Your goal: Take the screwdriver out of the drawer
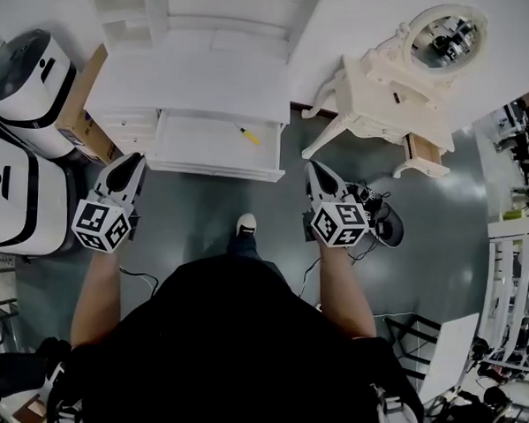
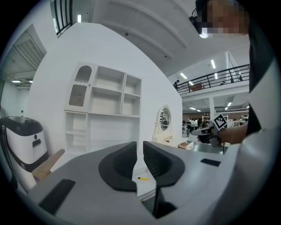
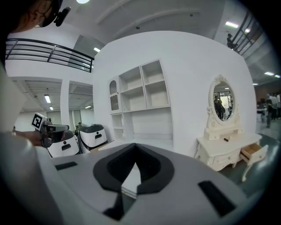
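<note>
The right hand-held gripper (image 1: 318, 172) is pressed together and empty. The left hand-held gripper (image 1: 128, 168) is slightly spread, also empty. Just ahead, between them, the drawer (image 1: 214, 169) stands open. The screwdriver (image 1: 250, 136) lies inside, ahead-left of the right one, which should spread before dipping over the front edge. The cabinet (image 1: 192, 79) top sits close beyond, so headroom looks tight.

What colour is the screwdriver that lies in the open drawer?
The screwdriver is yellow; the head view shows it best.
</note>
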A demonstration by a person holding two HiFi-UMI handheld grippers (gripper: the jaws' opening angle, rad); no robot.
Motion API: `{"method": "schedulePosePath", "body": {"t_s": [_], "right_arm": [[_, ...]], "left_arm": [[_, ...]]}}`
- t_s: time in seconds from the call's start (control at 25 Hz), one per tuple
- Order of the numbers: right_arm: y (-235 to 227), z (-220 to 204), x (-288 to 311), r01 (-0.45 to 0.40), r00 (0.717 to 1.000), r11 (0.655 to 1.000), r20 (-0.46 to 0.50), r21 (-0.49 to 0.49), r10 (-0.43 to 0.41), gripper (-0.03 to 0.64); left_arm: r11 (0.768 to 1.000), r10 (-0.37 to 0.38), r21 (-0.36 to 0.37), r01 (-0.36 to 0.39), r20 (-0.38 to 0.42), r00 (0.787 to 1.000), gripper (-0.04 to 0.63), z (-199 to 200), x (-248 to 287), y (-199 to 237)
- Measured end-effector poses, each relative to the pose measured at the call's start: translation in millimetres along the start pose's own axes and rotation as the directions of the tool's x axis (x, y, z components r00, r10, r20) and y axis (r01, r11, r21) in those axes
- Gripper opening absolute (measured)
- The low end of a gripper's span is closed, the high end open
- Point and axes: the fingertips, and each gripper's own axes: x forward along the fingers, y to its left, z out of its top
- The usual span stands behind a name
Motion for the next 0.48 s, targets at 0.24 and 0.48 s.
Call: {"method": "schedulePosePath", "body": {"t_s": [0.24,0.48], "right_arm": [[-49,4,56,-0.028,1.0,0.999,-0.008,0.023,0.028,0.012],[-95,21,114,-0.064,0.998,0.998,-0.003,0.013,0.064,0.011]], "left_arm": [[0.999,0.038,-0.006,-0.038,-0.03,0.999,0.06,-2,57,11],[0.997,0.08,-0.011,-0.08,-0.059,0.995,0.06,1,112,20]]}}
